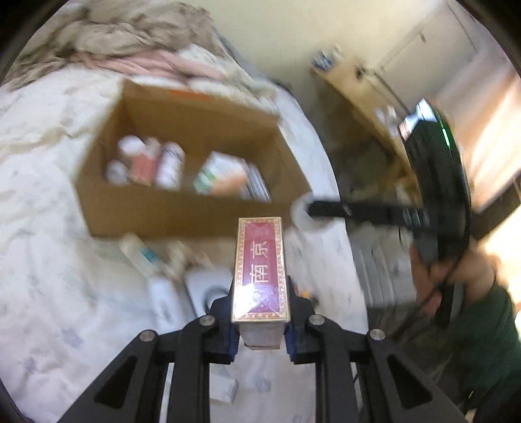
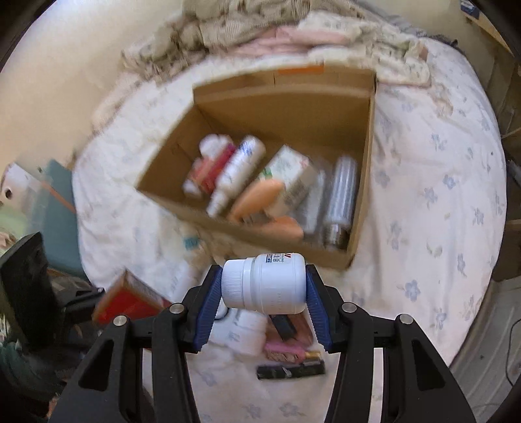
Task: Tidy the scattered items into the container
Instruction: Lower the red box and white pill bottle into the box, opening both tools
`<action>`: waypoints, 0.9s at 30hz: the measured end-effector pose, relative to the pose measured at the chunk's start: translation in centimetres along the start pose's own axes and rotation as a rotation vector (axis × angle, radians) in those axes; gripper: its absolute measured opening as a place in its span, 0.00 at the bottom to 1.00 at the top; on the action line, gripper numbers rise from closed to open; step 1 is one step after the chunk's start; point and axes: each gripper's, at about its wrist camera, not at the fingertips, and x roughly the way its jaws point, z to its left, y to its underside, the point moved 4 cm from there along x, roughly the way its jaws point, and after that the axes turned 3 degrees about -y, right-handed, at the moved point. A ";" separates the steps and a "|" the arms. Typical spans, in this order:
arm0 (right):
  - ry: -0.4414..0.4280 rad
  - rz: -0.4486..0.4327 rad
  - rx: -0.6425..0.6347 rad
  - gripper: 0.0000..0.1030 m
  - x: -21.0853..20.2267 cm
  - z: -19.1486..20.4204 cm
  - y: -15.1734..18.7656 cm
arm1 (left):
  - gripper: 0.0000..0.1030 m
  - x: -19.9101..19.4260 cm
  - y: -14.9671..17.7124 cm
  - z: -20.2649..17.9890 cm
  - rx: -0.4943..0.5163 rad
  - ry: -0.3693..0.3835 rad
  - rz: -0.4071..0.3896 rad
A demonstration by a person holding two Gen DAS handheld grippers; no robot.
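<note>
The white bottle (image 2: 265, 282) was clamped sideways in the right gripper (image 2: 263, 293) and the red packet (image 1: 260, 268) pinched lengthwise in the left gripper (image 1: 260, 320), with the cardboard box (image 2: 361, 182) lying open just ahead of both.

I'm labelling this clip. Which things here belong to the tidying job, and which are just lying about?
Job:
- red cigarette pack, in left gripper
- white pill bottle, in right gripper
- cardboard box
- loose black tube on the bed

Lying about:
- rumpled blanket
- floral bedsheet

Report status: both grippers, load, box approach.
Left gripper shut on red cigarette pack. Right gripper shut on white pill bottle. Cardboard box ahead, part-filled, top open. Nothing blocking.
</note>
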 end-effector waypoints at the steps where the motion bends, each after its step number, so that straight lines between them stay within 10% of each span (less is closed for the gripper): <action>1: -0.008 -0.034 0.008 0.52 0.3 0.1 -1.1 | 0.21 -0.4 -0.9 0.3 -0.003 -0.012 -0.017; 14: 0.067 -0.113 0.029 0.52 2.3 -2.2 -6.3 | 0.21 3.3 -12.3 1.7 0.056 -0.281 -0.023; 27: 0.263 0.087 -0.157 0.53 8.4 -1.7 -5.9 | 0.21 13.5 -12.4 2.3 0.120 -0.412 0.186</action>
